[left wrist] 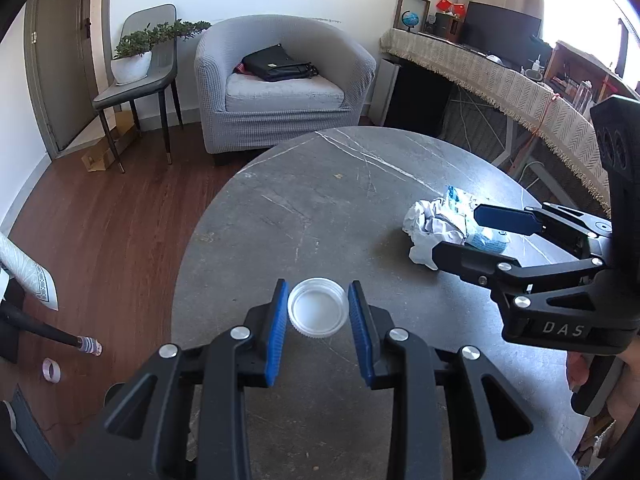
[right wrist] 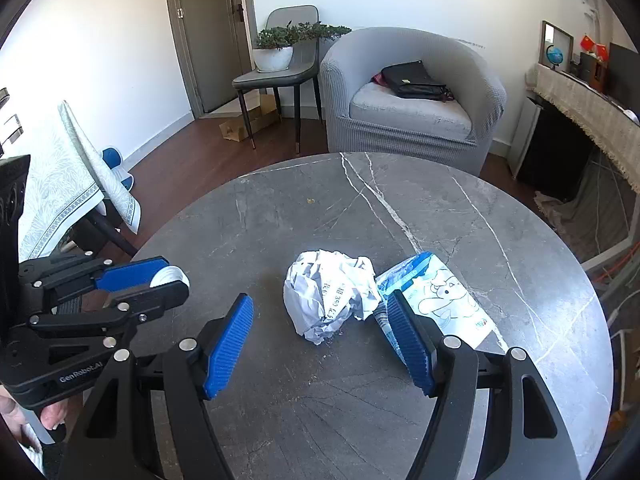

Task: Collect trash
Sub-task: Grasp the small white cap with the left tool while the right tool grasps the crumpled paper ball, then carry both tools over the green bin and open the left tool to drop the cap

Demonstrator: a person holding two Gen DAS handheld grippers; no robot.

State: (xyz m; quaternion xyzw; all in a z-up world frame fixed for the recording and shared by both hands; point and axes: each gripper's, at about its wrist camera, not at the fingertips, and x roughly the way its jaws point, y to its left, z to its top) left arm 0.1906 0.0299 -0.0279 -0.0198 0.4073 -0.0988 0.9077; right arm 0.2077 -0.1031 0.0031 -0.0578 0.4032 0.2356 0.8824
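Over grey table (left wrist: 320,184), left fingers (left wrist: 280,320) pinch white lid (left wrist: 318,312); right fingers (right wrist: 408,336) gape around crumpled paper (right wrist: 328,296)

Home living room: grey armchair (left wrist: 280,84), potted plant (left wrist: 136,52), round marble table (left wrist: 320,200).

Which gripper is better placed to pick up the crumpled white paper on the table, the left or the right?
The right gripper. Its open jaws point at the crumpled paper, which lies just ahead between them. The left gripper is off to the side, closed on the white lid.
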